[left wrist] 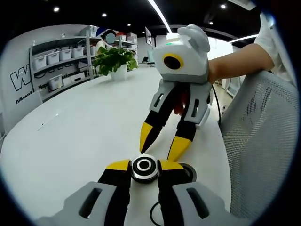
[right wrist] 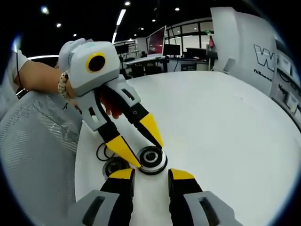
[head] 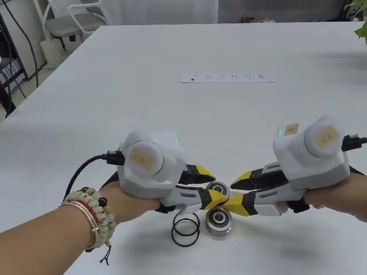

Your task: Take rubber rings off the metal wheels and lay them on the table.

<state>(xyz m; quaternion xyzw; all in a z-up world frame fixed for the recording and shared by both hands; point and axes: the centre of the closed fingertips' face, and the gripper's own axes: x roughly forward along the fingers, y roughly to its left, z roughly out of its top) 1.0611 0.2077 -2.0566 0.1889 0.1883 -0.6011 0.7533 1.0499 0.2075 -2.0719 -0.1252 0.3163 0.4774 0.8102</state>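
Over surface (head: 172,114), beside two loose rubber rings (head: 185,228) | grips metal wheel (left wrist: 144,168) in left claw (left wrist: 146,165) | holds right claw (right wrist: 152,174) parted, empty | step, likely: ring stripping | next: pinch ring, peel.

The left claw (head: 213,186) and right claw (head: 230,193) face each other almost tip to tip. Neither has room straight ahead, because the metal wheel (head: 218,188) pinched in the left claw plugs the gap between them. Just beneath their tips, a second wheel (head: 218,222) and two rubber rings (head: 185,227) crowd the table (head: 143,97). Beyond both claws, bare tabletop runs out to the power strip (head: 227,78).
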